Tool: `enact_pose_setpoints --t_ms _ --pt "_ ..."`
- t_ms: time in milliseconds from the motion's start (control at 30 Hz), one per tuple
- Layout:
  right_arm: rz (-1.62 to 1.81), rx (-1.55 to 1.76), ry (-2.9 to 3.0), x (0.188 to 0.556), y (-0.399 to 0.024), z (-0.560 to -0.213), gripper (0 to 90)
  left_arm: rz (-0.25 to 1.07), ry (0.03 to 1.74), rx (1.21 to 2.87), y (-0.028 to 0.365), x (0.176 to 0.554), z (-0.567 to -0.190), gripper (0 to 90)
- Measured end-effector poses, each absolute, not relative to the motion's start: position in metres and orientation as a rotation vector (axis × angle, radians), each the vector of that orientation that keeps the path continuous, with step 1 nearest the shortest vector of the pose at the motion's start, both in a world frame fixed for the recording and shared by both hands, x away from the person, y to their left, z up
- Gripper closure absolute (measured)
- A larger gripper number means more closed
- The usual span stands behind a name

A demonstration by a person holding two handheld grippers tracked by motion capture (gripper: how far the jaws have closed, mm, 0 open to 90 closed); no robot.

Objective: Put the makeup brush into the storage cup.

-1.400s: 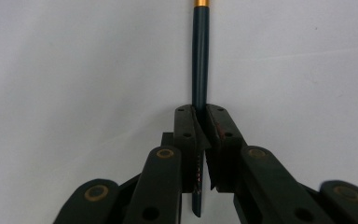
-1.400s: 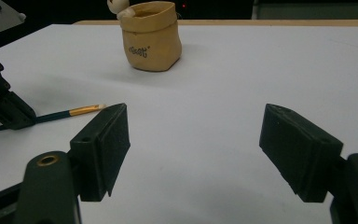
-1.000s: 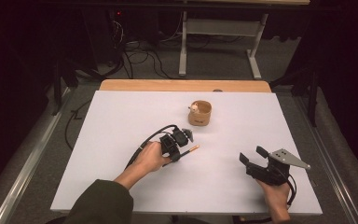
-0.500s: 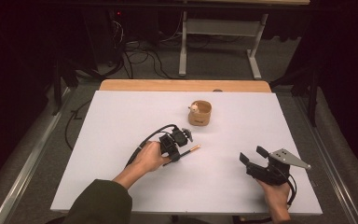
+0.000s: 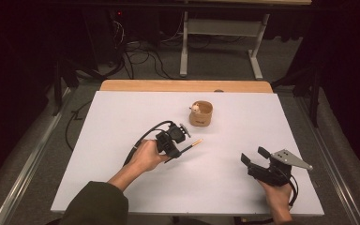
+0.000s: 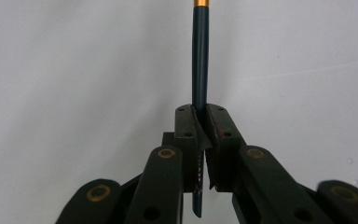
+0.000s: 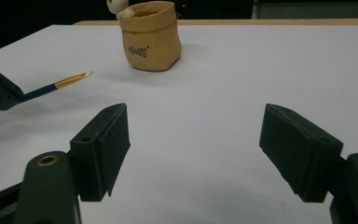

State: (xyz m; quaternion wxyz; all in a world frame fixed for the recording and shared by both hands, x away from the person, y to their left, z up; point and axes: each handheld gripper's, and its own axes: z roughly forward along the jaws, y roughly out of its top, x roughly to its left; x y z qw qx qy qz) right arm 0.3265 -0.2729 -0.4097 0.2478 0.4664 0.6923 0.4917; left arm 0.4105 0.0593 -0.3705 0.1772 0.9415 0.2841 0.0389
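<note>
Left gripper [image 5: 177,145]: closed tight on a thin dark-teal paintbrush [image 6: 200,60], clamped near the handle end, brass ferrule and pale bristle tip pointing away toward 2 o'clock in the high view. Brush tip [image 5: 198,141] low over the white surface [image 5: 122,122], apart from the tan pouch-shaped holder [image 5: 201,114] at 1 o'clock from the gripper, with a pale rounded item at its rim.

Right gripper [image 5: 256,157]: wide open, empty, resting at 4 o'clock on the surface, well apart from the brush.

Step in hand, judged: carrying the brush to the holder.

- Keep clamp pressure constant; a thin round handle likely to roll or pivot between flat pads.
- Raise the tip above the holder rim before moving toward 1 o'clock.
- Tilt upright over the opening, avoiding the item already inside.
- Lower until the handle rests inside, then release.
- Soft-sided holder likely to tip; steady with the right gripper if needed.
</note>
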Motion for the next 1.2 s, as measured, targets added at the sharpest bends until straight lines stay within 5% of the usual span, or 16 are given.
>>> enact_pose_setpoints --t_ms 1200 --pt "1.341 1.258 1.902 0.327 -0.271 -0.410 27.0 0.158 0.811 2.411 0.106 0.383 -0.361 84.0"
